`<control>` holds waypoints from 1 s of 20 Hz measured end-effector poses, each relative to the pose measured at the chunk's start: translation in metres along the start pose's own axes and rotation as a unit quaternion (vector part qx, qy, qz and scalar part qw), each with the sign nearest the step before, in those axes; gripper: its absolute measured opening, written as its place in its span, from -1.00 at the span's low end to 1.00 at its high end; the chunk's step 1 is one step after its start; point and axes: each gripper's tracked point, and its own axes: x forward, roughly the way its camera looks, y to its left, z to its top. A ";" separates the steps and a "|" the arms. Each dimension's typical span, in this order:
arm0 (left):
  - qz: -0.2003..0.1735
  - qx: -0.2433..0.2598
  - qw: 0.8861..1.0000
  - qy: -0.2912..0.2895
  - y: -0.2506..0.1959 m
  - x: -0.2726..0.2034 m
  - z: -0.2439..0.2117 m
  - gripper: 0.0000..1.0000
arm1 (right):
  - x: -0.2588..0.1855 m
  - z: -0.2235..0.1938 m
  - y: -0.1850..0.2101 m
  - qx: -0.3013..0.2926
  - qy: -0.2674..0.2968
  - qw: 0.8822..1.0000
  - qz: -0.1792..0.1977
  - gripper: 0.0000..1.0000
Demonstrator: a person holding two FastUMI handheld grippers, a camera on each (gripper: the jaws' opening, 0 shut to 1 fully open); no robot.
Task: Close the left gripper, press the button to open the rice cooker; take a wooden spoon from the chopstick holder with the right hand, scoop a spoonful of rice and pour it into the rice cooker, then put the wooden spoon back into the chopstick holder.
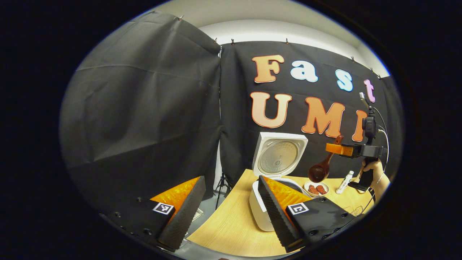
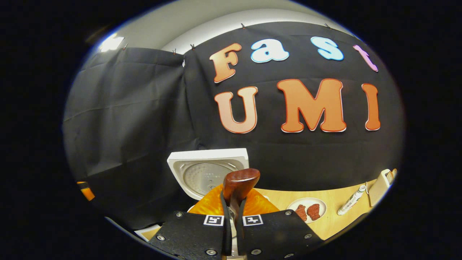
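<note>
Recording booth: black cloth walls (image 1: 144, 108), wooden table (image 1: 231, 224), mounted camera (image 1: 369, 126).

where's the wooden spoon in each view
Left gripper view: wooden spoon at right of centre, held up by the right gripper, bowl hanging down above the small plate.
Right gripper view: wooden spoon at bottom centre, clamped between that gripper's fingers.
Shared landmark: the rice cooker's raised lid.

Rice cooker (image 1: 265, 213) on table (image 1: 231, 227) (lid up); plate (image 1: 316, 188), bottle (image 1: 344, 182) to its right.
</note>
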 end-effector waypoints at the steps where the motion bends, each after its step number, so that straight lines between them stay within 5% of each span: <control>1: -0.004 -0.001 1.000 0.000 -0.002 -0.001 0.000 1.00 | -0.008 0.002 -0.010 0.014 -0.002 1.000 -0.003 -0.90; 12: -0.025 0.012 1.000 -0.007 -0.026 -0.006 0.004 0.98 | -0.137 0.009 -0.169 0.079 -0.031 0.987 -0.136 -0.90; 20: -0.047 0.021 0.999 -0.017 -0.056 -0.010 0.015 1.00 | -0.235 -0.036 -0.252 0.110 -0.016 0.969 -0.219 -0.90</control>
